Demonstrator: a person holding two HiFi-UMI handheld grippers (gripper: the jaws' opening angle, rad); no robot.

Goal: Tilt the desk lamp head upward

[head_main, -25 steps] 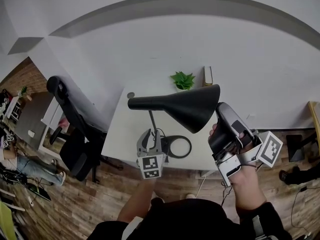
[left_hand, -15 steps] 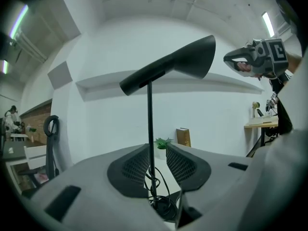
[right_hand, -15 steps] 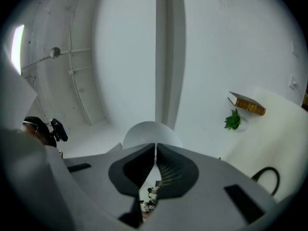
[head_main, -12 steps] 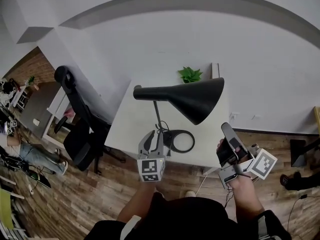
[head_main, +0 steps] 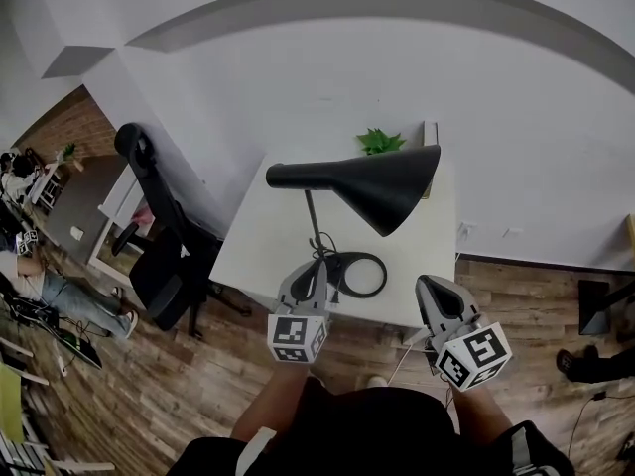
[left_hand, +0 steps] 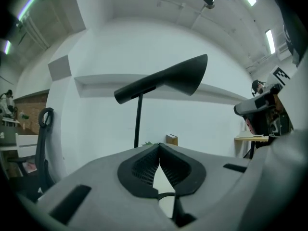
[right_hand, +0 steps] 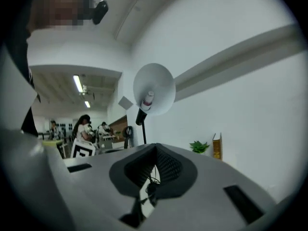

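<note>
The black desk lamp stands on the white table (head_main: 263, 241), with its cone head (head_main: 372, 181) on a thin stem (head_main: 314, 224) above a ring base (head_main: 357, 274). My left gripper (head_main: 314, 269) is at the table's front edge, just in front of the stem and base. Its jaws are closing, the tips meet and nothing is between them. My right gripper (head_main: 428, 286) is shut and empty, low at the front right, well below the head. In the left gripper view the head (left_hand: 166, 79) rises above my gripper (left_hand: 159, 146). The right gripper view looks into the head's white inside (right_hand: 155, 88) over my gripper (right_hand: 155, 149).
A small green plant (head_main: 382, 142) and an upright book (head_main: 430, 135) stand at the table's back edge against the white wall. A black office chair (head_main: 149, 231) is left of the table on the wooden floor. People sit at desks far left (head_main: 25, 266).
My right gripper has dropped from beside the lamp head's rim to the table's front edge and its jaws have shut. The left gripper's jaws have shut near the stem.
</note>
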